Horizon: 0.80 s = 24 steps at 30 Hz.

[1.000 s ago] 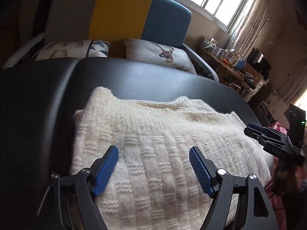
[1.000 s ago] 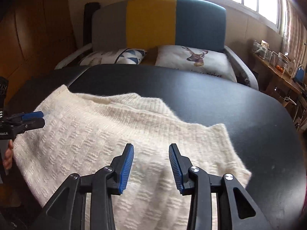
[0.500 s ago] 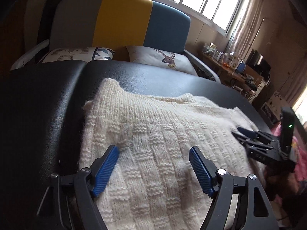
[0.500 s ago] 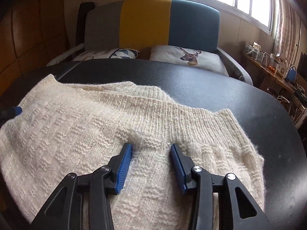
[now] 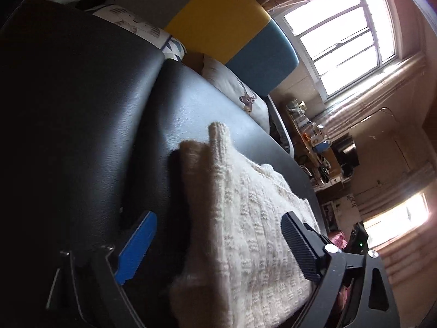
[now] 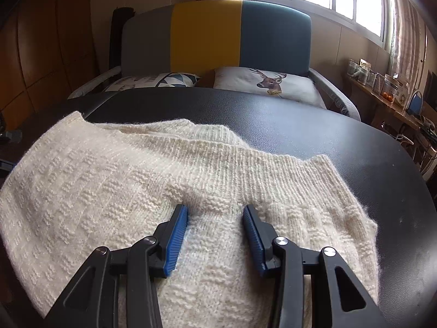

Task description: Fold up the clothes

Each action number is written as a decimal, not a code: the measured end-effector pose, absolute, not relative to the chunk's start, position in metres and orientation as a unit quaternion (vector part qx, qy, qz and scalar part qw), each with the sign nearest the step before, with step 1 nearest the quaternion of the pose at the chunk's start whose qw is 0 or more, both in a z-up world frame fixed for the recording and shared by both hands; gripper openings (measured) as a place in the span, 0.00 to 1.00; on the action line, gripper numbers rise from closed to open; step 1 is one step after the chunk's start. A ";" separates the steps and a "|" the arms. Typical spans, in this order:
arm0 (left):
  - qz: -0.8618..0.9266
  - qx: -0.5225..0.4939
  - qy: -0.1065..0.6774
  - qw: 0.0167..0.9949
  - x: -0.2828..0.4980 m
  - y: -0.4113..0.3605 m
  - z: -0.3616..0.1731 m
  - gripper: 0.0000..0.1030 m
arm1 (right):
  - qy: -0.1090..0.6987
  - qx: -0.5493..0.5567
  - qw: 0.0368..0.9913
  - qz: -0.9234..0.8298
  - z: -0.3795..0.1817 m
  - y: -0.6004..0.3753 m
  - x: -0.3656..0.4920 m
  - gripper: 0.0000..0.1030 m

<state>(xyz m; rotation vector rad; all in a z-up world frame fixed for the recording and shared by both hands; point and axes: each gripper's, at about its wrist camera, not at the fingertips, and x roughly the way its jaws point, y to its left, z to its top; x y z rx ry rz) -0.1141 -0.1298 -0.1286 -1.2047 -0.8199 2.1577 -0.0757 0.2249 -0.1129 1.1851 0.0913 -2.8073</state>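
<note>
Left gripper: rolled since earlier, jaws opening wide, astride the sweater edge, gripping nothing. Right gripper: half open, now resting on the sweater, nothing clamped.

Both cameras sit close above the cream sweater on the black tabletop, facing the tricolour sofa. The left view is rolled sideways at the sweater's edge; the right is level.

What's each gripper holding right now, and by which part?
Nothing is held. The left gripper has jaws opening, straddling the sweater's side edge without pinching. The right gripper rests parted jaws on the knit below the ribbed band.
</note>
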 end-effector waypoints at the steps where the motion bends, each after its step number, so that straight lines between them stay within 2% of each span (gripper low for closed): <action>1: 0.795 -0.456 -0.301 0.264 -0.122 -0.125 -0.131 0.99 | 0.029 0.388 0.047 -0.920 -0.113 0.225 -0.076 0.42; 9: 0.779 -0.455 -0.309 0.302 -0.159 -0.105 -0.133 0.99 | 0.024 0.386 0.048 -0.921 -0.113 0.226 -0.075 0.42; 14: 0.776 -0.482 -0.236 0.331 -0.166 -0.086 -0.129 0.98 | 0.021 0.386 0.050 -0.921 -0.113 0.226 -0.074 0.43; 15: 0.774 -0.488 -0.223 0.337 -0.167 -0.083 -0.128 0.84 | 0.020 0.386 0.050 -0.921 -0.113 0.227 -0.074 0.43; 16: 0.769 -0.501 -0.220 0.329 -0.168 -0.083 -0.132 0.44 | 0.020 0.386 0.051 -0.921 -0.113 0.227 -0.074 0.43; 17: 0.763 -0.512 -0.233 0.319 -0.169 -0.086 -0.138 0.29 | 0.019 0.386 0.051 -0.921 -0.113 0.226 -0.074 0.43; 21: 0.764 -0.513 -0.248 0.303 -0.165 -0.087 -0.142 0.27 | 0.014 0.389 0.055 -0.919 -0.112 0.228 -0.075 0.43; 24: 0.768 -0.507 -0.257 0.295 -0.162 -0.088 -0.140 0.25 | -0.034 0.406 0.083 -0.909 -0.108 0.241 -0.079 0.43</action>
